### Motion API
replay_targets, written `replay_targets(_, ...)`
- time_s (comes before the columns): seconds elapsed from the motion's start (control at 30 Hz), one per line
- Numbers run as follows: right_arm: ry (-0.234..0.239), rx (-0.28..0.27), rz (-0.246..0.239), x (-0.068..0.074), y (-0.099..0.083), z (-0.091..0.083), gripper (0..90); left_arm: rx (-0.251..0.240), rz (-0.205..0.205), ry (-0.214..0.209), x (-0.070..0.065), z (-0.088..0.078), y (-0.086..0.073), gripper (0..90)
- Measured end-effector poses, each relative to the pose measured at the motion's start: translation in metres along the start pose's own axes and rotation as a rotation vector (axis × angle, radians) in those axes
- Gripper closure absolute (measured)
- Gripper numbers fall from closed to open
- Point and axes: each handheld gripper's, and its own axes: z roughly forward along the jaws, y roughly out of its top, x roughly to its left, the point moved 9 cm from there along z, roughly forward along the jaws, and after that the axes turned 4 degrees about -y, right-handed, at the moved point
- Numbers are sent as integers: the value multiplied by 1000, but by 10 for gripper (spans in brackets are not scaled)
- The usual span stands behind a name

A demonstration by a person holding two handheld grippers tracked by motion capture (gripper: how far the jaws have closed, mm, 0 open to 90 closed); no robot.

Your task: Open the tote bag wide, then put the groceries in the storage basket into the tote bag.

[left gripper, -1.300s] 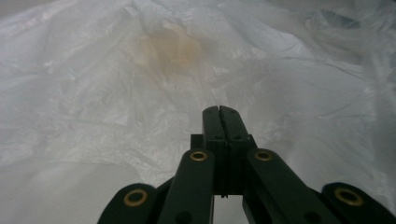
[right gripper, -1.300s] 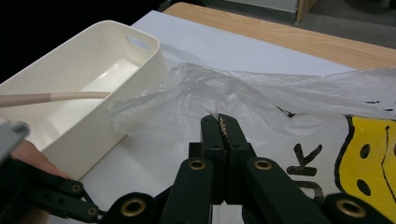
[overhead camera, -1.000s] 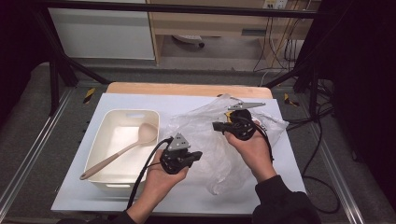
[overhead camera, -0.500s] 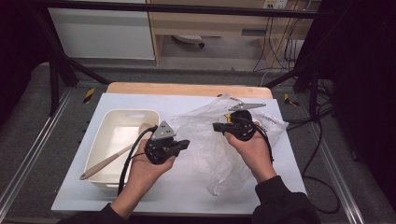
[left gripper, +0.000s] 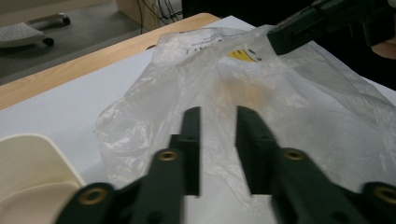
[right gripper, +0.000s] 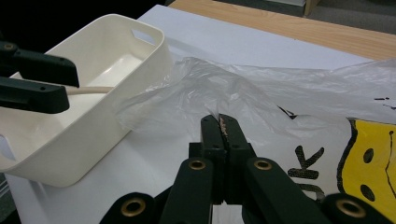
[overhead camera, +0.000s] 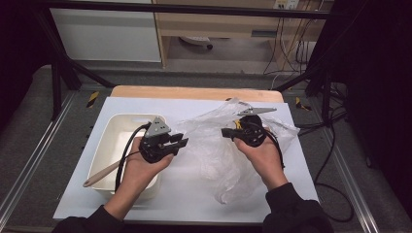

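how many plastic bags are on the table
1: a clear plastic bag lying crumpled on the white table right of the cream tub, its edge pinched in the right tool. None seems hidden.

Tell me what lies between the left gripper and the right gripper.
Crumpled clear plastic bag, spread on the white mat, per the high view.

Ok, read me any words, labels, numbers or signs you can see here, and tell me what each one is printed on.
Plastic bag: one black letter, "K", next to a yellow graphic with black spots; whatever else is printed there runs out of the right gripper view.
Plastic bag, left gripper view: a thin line of black print above a yellow mark, too small and blurred to read.
White bin, wooden spoon: no lettering visible.
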Motion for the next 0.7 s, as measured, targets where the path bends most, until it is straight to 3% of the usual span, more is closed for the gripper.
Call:
replay_targets(0.17, 2, 0, 2, -1, -1, 0, 900, -16, 21, 35, 7, -6, 5, 306)
replay_targets(0.3, 2, 3, 1, -1, -2, -1, 900, -23, 11, 58, 21, -16, 8, 155)
replay_targets(0.57, -4, 6, 5, -4, -4, -1, 900, -48, -30, 96, 52, -44, 8, 136)
replay_targets(0.7, -4, 8, 7, -5, -5, 0, 900, -39, -45, 93, 60, -53, 5, 112)
